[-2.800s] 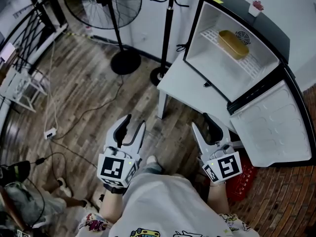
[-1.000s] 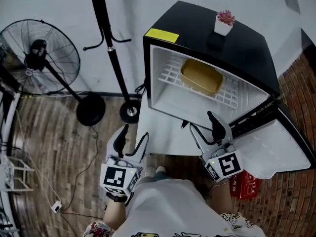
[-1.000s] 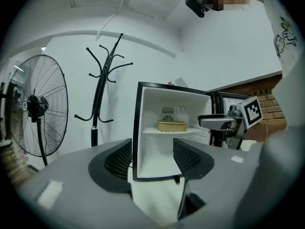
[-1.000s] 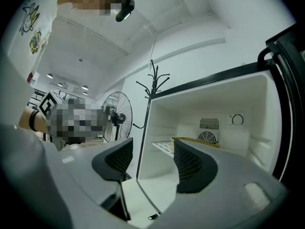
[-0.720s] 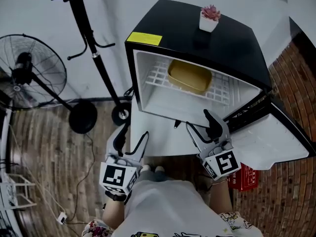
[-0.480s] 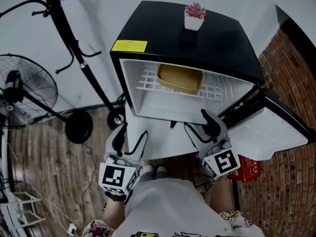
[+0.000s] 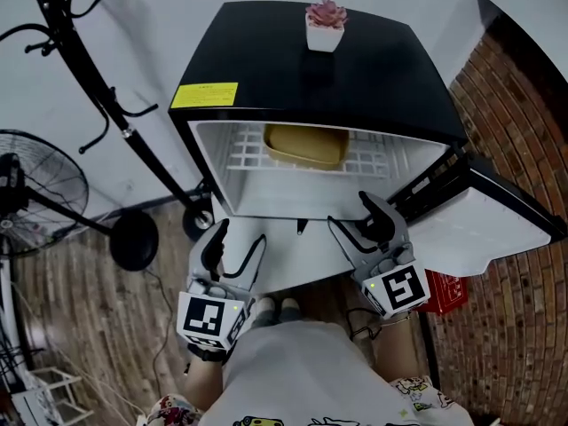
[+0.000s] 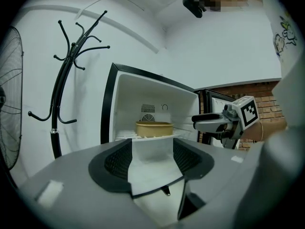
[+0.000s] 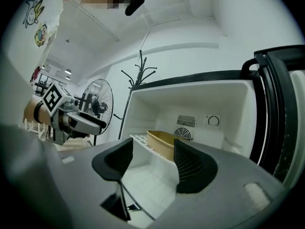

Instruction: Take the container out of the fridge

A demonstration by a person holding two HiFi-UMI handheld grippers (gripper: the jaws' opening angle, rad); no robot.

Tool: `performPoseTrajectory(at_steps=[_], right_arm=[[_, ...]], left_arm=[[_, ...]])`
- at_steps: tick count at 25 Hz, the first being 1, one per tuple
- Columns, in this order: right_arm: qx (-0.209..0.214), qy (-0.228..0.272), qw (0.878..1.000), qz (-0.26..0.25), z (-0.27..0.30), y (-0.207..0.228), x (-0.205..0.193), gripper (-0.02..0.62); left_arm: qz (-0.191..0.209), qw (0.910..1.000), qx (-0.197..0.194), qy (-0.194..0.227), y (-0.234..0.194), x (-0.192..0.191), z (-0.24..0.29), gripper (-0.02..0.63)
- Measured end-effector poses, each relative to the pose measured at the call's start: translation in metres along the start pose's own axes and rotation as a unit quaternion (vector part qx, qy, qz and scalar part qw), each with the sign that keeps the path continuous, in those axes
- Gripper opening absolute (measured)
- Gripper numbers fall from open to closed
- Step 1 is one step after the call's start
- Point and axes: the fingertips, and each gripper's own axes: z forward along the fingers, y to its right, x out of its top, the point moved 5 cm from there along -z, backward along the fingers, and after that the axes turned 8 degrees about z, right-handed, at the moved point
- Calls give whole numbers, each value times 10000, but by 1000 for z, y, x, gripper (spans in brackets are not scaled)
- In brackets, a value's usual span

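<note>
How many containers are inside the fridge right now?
1: a tan container on the white wire shelf, near the back wall of the open fridge. The space below the shelf is partly hidden.

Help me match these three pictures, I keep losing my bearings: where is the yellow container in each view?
Head view: container upper centre, on the wire shelf inside the open fridge.
Left gripper view: container near the centre, straight ahead.
Right gripper view: container just below centre, seen at an angle.
Shared landmark: the coat stand, left of the fridge in all three.
</note>
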Motion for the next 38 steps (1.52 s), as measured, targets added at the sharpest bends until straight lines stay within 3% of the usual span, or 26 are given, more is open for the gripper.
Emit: performPoseTrajectory(at_steps=[10,25,38], right_arm=[[255,66,9986,-469,20,3,9,264],[452,-362,9941,-919,67,6,3,262],[531,-900,9789,-1756,93,18,-1,239]], left_arm=[[-30,9998,-178,1,6,-4,16,267],[-112,9999,-124,-23,0,-8,16,259],[-189,9997,-127,8,-2,-13,18,258]])
